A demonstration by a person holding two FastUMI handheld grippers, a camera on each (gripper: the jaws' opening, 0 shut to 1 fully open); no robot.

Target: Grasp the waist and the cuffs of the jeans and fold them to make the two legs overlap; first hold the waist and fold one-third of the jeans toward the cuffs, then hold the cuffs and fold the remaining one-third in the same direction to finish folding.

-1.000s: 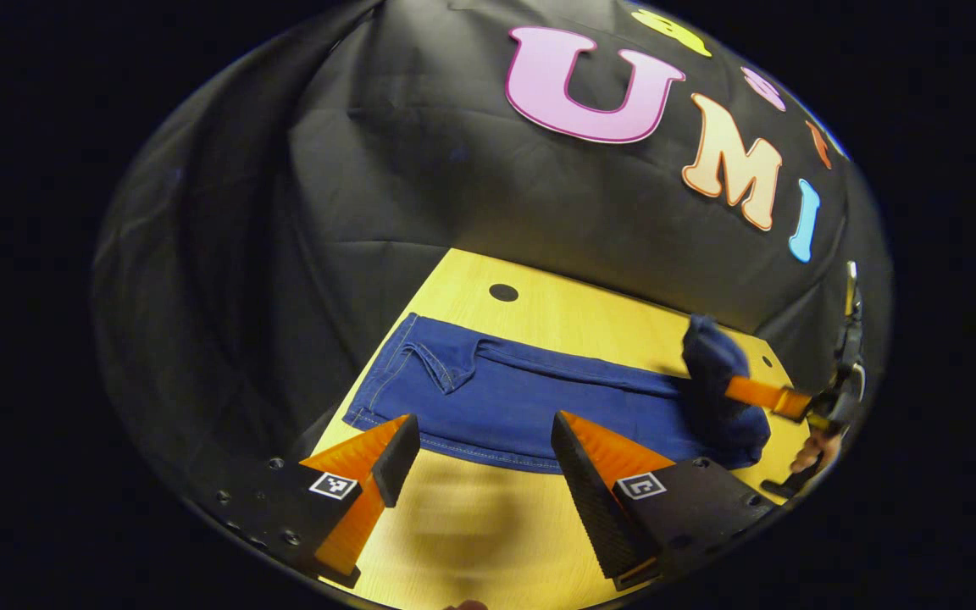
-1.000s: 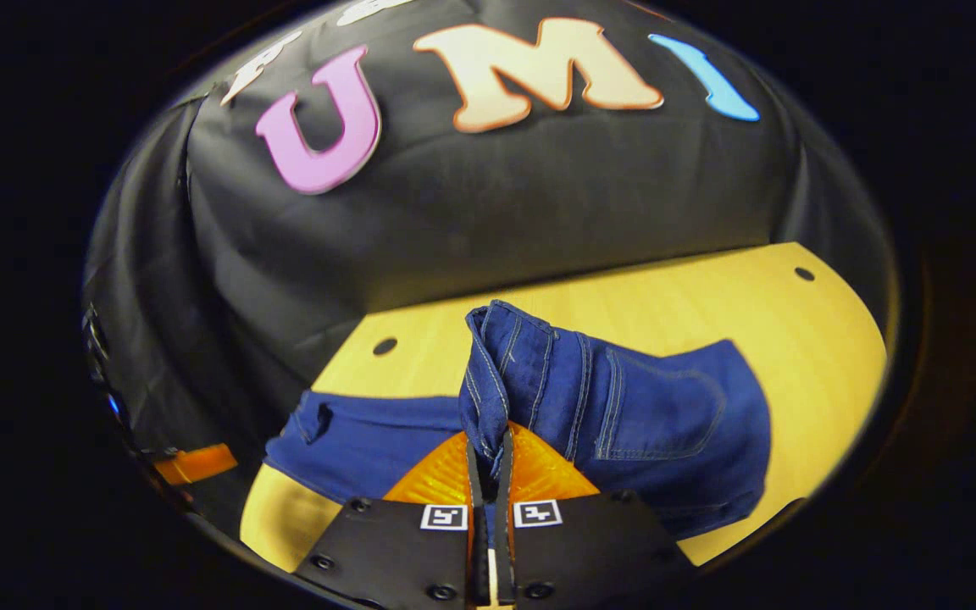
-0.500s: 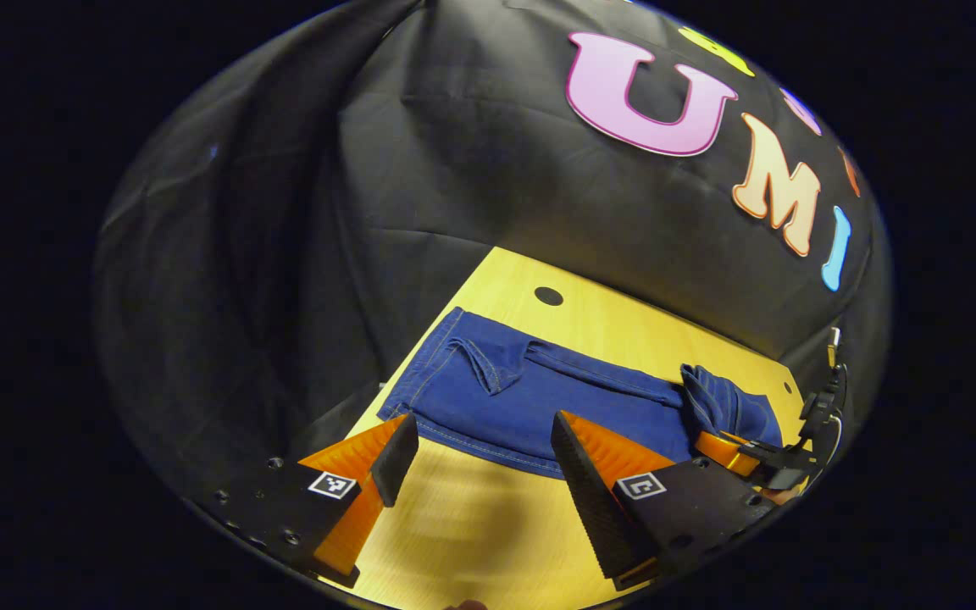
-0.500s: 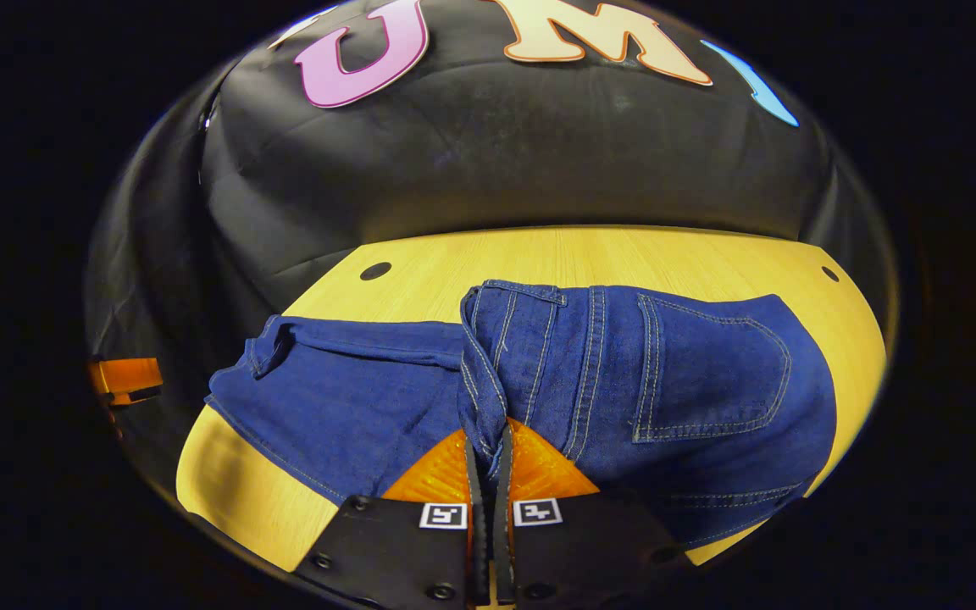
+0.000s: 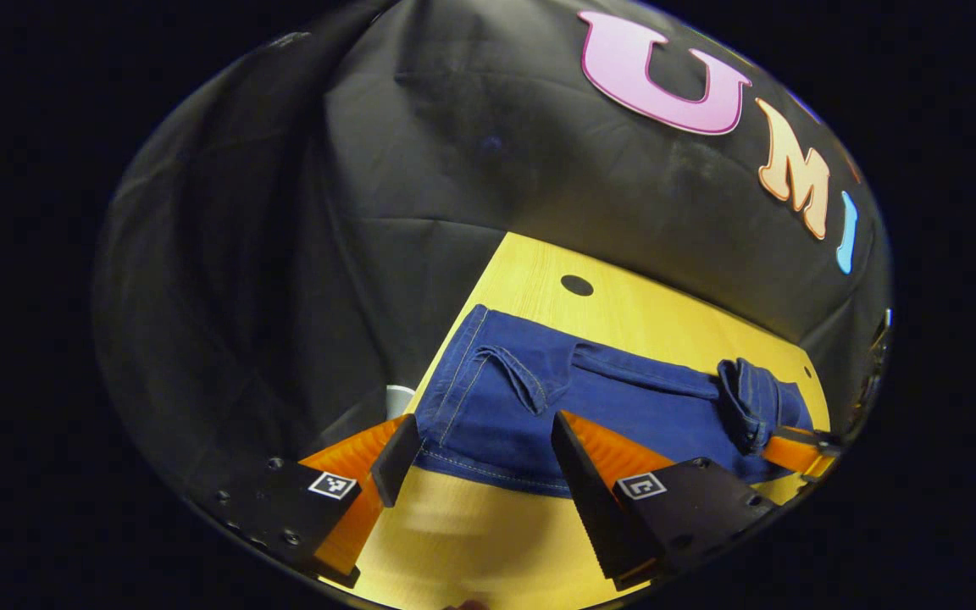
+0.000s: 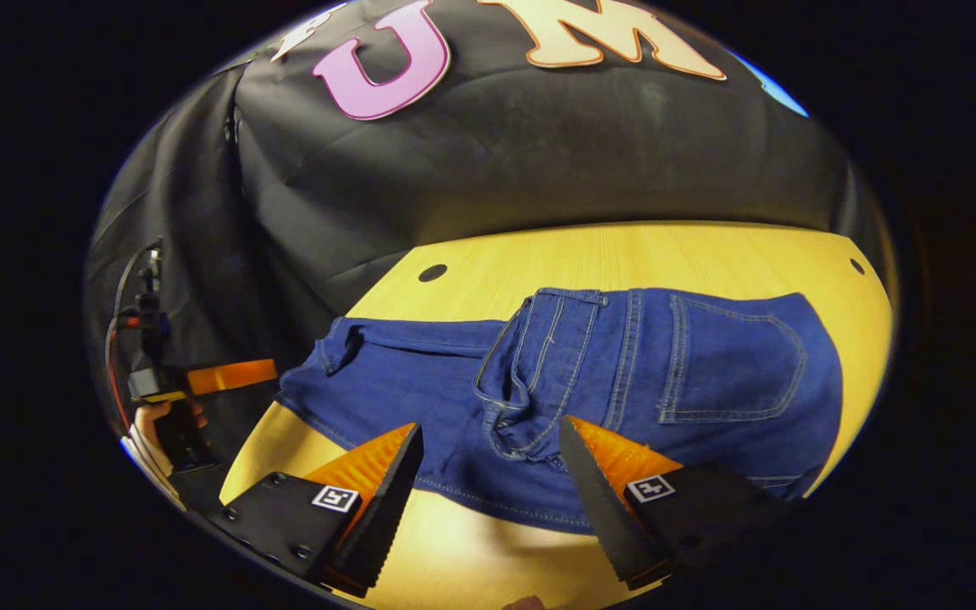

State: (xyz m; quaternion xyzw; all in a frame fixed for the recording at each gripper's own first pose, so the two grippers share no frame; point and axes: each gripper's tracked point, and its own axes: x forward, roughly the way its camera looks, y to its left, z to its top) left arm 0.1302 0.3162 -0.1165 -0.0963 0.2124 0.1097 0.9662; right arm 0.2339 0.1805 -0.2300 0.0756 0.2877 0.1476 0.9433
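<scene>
In the left gripper view, the jeans (image 5: 615, 402) are being shown lying flat on the table (image 5: 539, 271), legs already overlapped into one long strip. The cuffs (image 5: 467, 373) are lying at the near left end, one corner curled back on itself. The left hand-held gripper (image 5: 479, 449) is being held wide open just in front of the cuff end, its fingers straddling the lower hem and nothing being gripped. At the far right of the strip, the waist (image 5: 751, 398) is being seen laid over the legs, with the other hand-held gripper just beside it.

In the right gripper view, the waist (image 6: 666, 364) is being shown folded over toward the cuffs, back pocket facing up, resting on the legs. The right hand-held gripper (image 6: 488, 466) is being held wide open in front of the folded waist edge, its fingers to either side of a bunched loop of denim but gripping nothing. The left hand-held gripper (image 6: 230, 374) is being glimpsed at the far left, with a hand below it.

The leg overlap and the first third-fold are being judged done. The cuff grasp and the last fold over the waist are being judged as what is left.
</scene>
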